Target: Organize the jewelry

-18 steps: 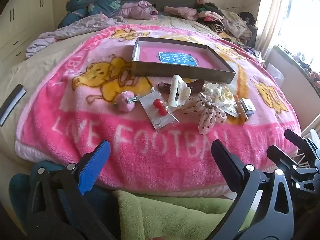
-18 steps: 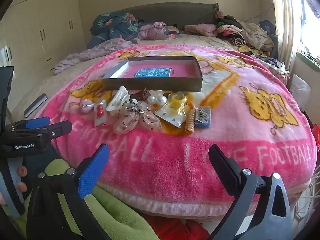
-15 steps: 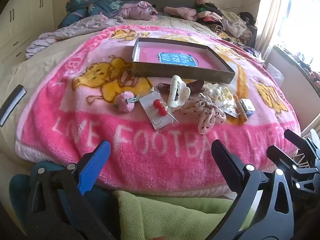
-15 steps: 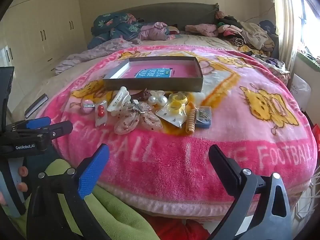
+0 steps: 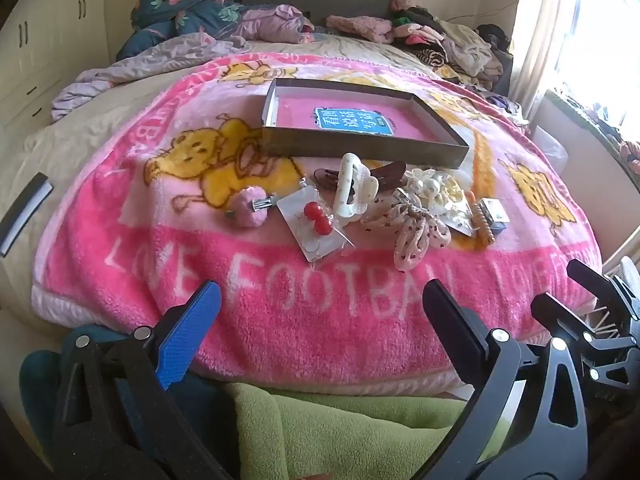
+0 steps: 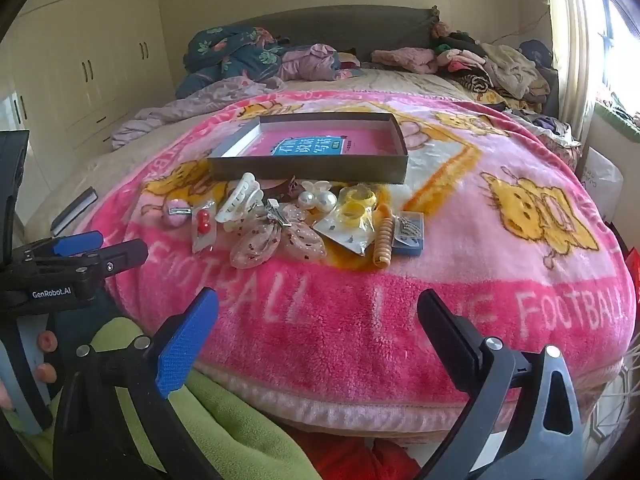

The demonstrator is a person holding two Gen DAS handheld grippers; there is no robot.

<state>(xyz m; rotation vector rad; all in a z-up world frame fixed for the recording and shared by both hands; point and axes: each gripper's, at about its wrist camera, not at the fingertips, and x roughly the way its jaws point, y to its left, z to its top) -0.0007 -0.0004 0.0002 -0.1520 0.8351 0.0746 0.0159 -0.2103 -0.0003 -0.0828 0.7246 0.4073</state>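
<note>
A shallow open box (image 5: 360, 148) (image 6: 312, 168) with a pink floor lies on the pink blanket. In front of it sits a cluster of accessories: a pink pom clip (image 5: 251, 210), red earrings in a clear bag (image 5: 317, 220), a white claw clip (image 5: 354, 190) (image 6: 240, 202), a dotted fabric bow (image 5: 416, 232) (image 6: 276, 240), pearl pieces (image 6: 318, 199), yellow rings in a bag (image 6: 354, 216), a small blue box (image 6: 408, 232). My left gripper (image 5: 320, 312) and right gripper (image 6: 316, 318) are both open and empty, held at the bed's near edge, short of the cluster.
The pink "LOVE FOOTBALL" blanket (image 5: 280, 292) covers the bed. Piled clothes (image 5: 440, 40) and bedding (image 5: 192, 20) lie at the far end. A green cloth (image 5: 320, 432) lies under the grippers. Cupboards (image 6: 80, 60) stand left, a window right.
</note>
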